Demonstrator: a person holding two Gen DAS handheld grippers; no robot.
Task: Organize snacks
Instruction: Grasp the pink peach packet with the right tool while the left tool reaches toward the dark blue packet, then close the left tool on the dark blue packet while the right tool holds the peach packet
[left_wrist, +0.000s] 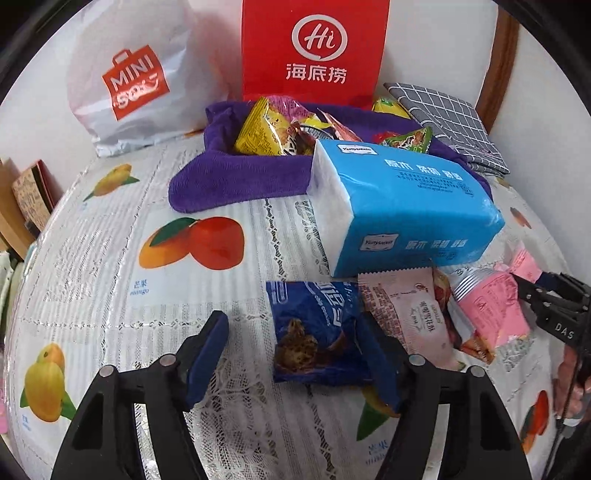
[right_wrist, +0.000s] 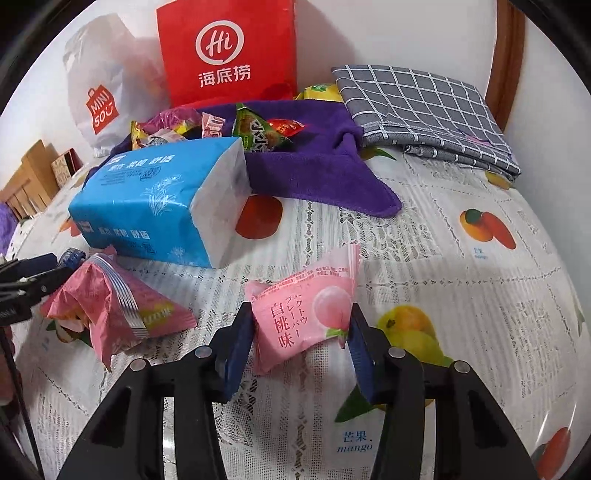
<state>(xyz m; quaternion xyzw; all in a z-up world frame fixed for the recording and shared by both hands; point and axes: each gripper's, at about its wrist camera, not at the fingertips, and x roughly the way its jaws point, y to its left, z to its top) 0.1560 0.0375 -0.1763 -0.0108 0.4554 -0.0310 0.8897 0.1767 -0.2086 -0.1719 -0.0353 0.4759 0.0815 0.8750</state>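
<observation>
Bright, even light, soft shadows; sharp centre, strong fisheye bending toward dark corners.

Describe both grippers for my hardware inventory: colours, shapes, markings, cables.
Both match: the left gripper and right gripper have black triangular cut-out arms with silver pivot pins and flat dark-blue pads. Seen from the left wrist, the right one bears white lettering "DAS", with a thin black cable alongside.

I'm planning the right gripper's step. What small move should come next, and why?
Probably lift the pink peach snack toward the purple cloth: the right gripper has its pads against the pack's sides, and other snacks already lie on that cloth.
</observation>
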